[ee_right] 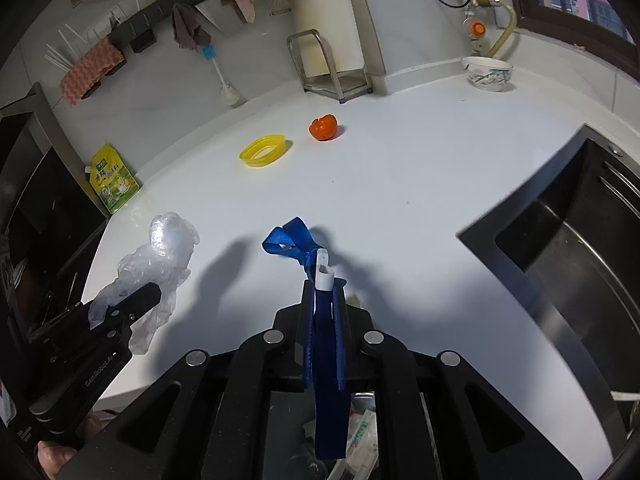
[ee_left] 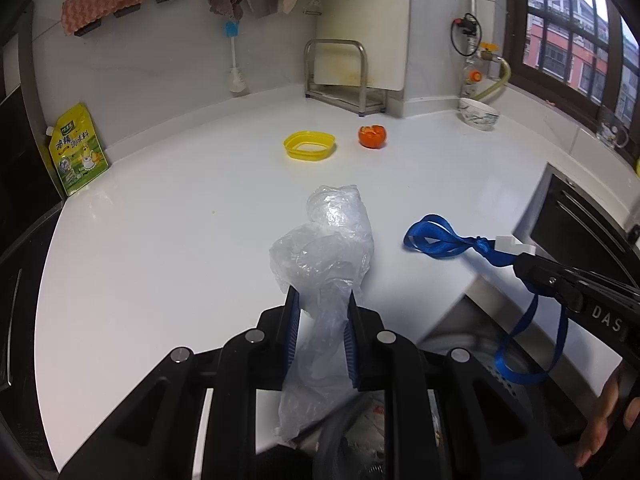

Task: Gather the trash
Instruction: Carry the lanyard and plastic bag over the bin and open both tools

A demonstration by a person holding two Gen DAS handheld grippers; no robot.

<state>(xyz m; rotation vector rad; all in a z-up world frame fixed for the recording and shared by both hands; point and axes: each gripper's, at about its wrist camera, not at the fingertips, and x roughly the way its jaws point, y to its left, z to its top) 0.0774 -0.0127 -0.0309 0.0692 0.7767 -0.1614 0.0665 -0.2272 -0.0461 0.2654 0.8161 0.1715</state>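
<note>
**Both claws loaded at the bench's near edge, bin below**

The white bench (ee_left: 180,220) runs from the near edge under the cameras to the far wall, with the sink (ee_right: 560,248) cut into its right side. Below the near edge, a bin (ee_right: 360,432) with paper scraps shows between the claw frames in the right wrist view.

The left claw (ee_left: 322,320) is clenched on a crumpled clear bag (ee_left: 324,240); most of the bag bulges forward past the fingers over the bench, and a tail hangs down behind them toward the bin. The right claw (ee_right: 324,304) is clamped on a blue ribbon (ee_right: 292,240) with a white clip (ee_right: 323,270) at its knot; one loop juts forward and a long strap hangs straight down into the bin's mouth.

Toward the far edge, well apart from both claws, lie a yellow lid (ee_left: 309,145) and, just beside it, an orange peel (ee_left: 373,135). These look like the trash left to collect.

The step in hand seems to be the drop. To do it well, draw each claw back until the whole load, not only its tail, is over the bin's mouth, then open. The bag is light and may cling to a pad, so open wide. The ribbon's loop could catch on the bench's edge if released too far forward.
</note>
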